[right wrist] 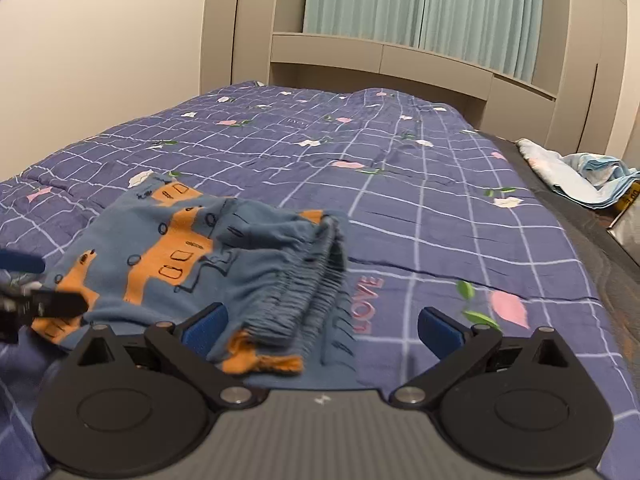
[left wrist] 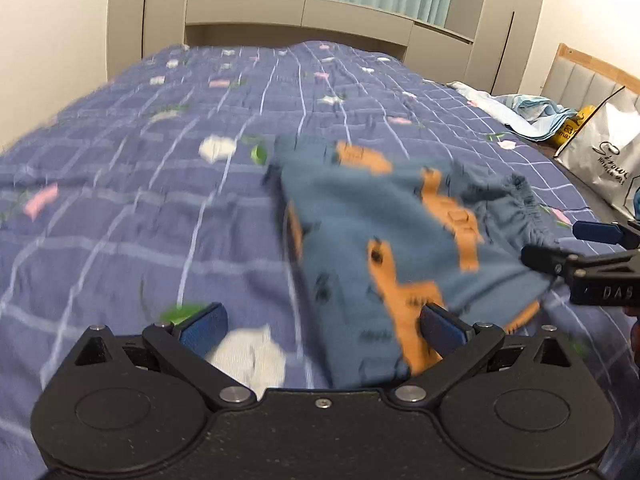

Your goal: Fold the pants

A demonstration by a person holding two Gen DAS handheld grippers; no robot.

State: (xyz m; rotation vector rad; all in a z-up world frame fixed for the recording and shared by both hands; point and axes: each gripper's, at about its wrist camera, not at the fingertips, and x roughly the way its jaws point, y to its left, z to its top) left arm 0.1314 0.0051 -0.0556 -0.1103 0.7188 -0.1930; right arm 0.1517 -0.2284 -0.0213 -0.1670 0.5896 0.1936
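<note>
Here pants [right wrist: 192,248] lie between spread left hand-held gripper [left wrist: 320,330] jaws.

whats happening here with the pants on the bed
A person is folding small blue pants with orange vehicle prints on a bed covered by a purple grid quilt. The pants lie bunched and folded over, elastic waistband on top. Both the left tongs and the right tongs stand wide open right at the pants, gripping nothing.
</note>
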